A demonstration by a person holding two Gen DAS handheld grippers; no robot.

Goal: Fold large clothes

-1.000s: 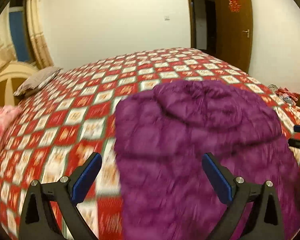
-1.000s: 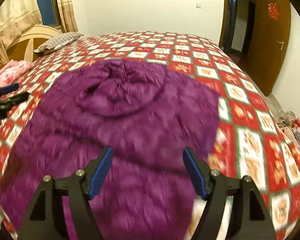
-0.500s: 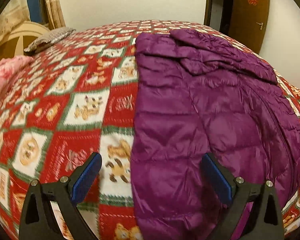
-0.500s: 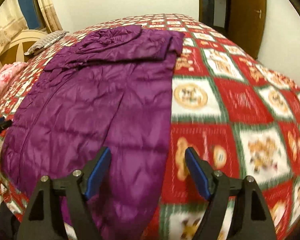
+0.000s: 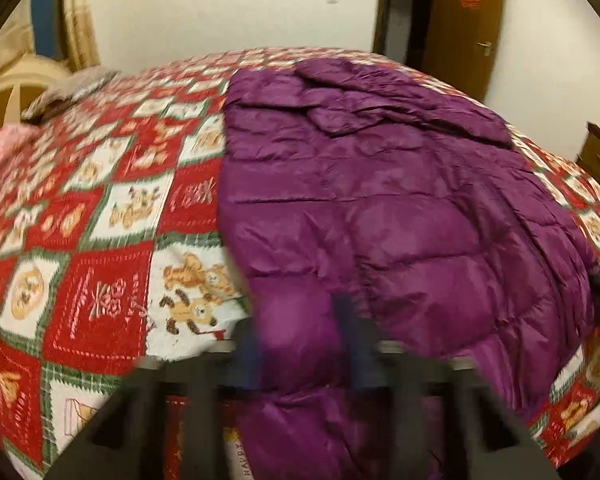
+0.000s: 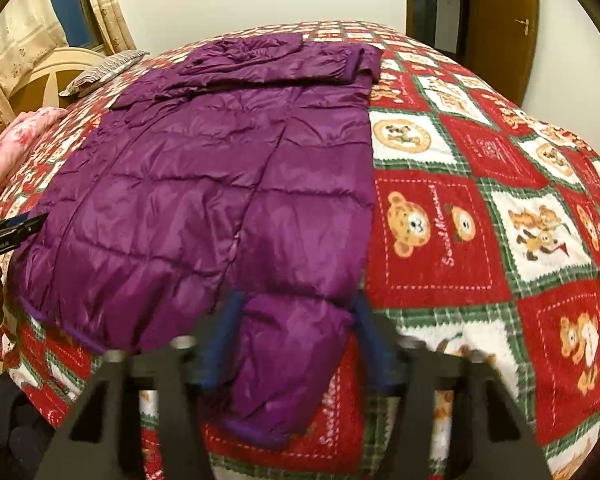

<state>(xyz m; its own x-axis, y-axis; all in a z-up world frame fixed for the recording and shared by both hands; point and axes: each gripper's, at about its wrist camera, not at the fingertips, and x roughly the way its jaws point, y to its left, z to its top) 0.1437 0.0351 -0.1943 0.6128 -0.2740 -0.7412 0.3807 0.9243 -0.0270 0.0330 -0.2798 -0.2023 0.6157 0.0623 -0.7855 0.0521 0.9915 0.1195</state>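
Observation:
A purple quilted jacket [image 5: 380,208] [image 6: 204,184] lies flat on the red and white patchwork bedspread [image 5: 100,280] [image 6: 480,200], its hood at the far end. My left gripper [image 5: 302,344], blurred, is closing its jaws on the near left corner of the hem, with purple cloth bunched between the pads. My right gripper [image 6: 294,340] is closing on the near right corner of the hem, and the fabric fills the gap between its blue pads. The left gripper [image 6: 12,232] also shows at the left edge of the right wrist view.
A striped pillow [image 6: 100,68] and a folded pink blanket [image 6: 16,148] lie by the cream headboard [image 6: 48,80] at the far left. A brown door [image 6: 496,20] stands at the back right. The bed's near edge runs just under both grippers.
Both grippers came down and forward to the jacket's near hem. Their jaws, wide apart before, have drawn in around the cloth, which now bunches up between the pads.

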